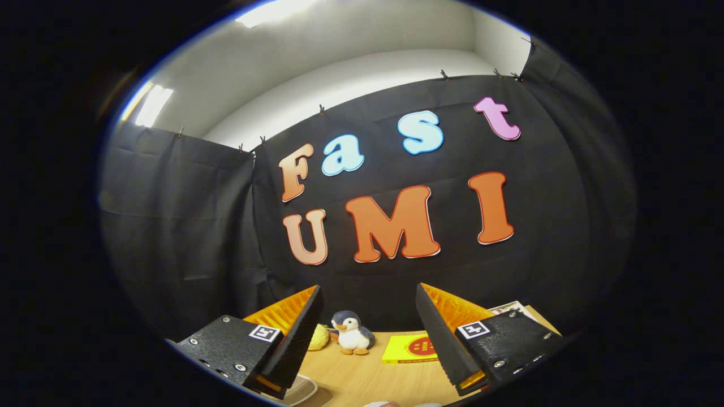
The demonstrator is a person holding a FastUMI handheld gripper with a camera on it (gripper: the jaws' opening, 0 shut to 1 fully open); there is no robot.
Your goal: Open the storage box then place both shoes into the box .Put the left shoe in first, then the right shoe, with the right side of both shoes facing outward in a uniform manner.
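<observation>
Fingers spread wide, nothing held between them; gripper [367, 316] raised and looking level across a wooden table [367, 379] toward the black cloth wall [181, 226]. Beyond my fingertips, near the table's far edge, a small plush penguin [352, 333] stands upright against the cloth. Just beside it, next to my left finger [297, 333], sits a rounded yellow object [318, 337], partly hidden, kind uncertain. A flat yellow book or packet with a red circle [411, 349] lies between the penguin and my right finger [438, 333]. Printed paper [512, 308] peeks out past the right finger. Below my left finger, a pale rounded shape [300, 390] shows, possibly part of a shoe; I cannot tell. Pale slivers [387, 404] lie at the near table edge, unidentifiable. White ceiling [339, 62] above the cloth.
</observation>
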